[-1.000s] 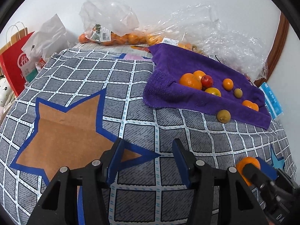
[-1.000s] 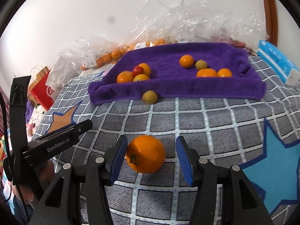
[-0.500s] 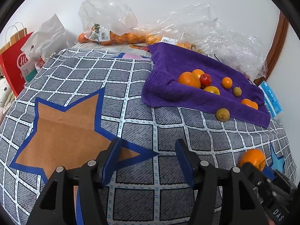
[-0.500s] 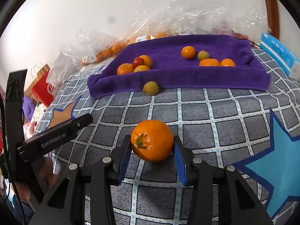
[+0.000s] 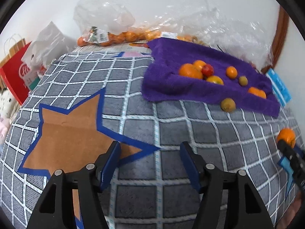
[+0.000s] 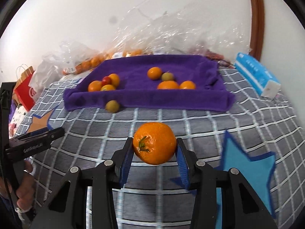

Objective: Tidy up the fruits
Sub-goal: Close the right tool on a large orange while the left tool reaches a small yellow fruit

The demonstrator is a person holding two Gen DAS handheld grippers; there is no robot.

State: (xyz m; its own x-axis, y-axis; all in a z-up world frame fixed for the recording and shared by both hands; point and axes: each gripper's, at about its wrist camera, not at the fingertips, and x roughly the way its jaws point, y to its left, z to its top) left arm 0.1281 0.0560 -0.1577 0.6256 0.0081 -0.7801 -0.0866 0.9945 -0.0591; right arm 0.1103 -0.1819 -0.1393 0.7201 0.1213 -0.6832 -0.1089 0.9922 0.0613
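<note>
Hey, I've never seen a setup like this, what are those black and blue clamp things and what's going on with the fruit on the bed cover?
There is no robot here. A person holds a pair of hand-operated tongs in each hand, and a wide-angle camera on each one looks forward along its two fingers. That is why each picture is round and bent at the edges.

One picture is from the left tongs. They are open, with nothing between the fingers, over a grey checked cover with star patterns.

The other picture is from the right tongs. They have just closed on an orange mandarin, which they now grip.

Farther back lies a purple towel with several orange fruits, a red one and a greenish one on it. One more greenish fruit sits at the towel's front edge. Plastic bags of fruit lie behind.
</note>
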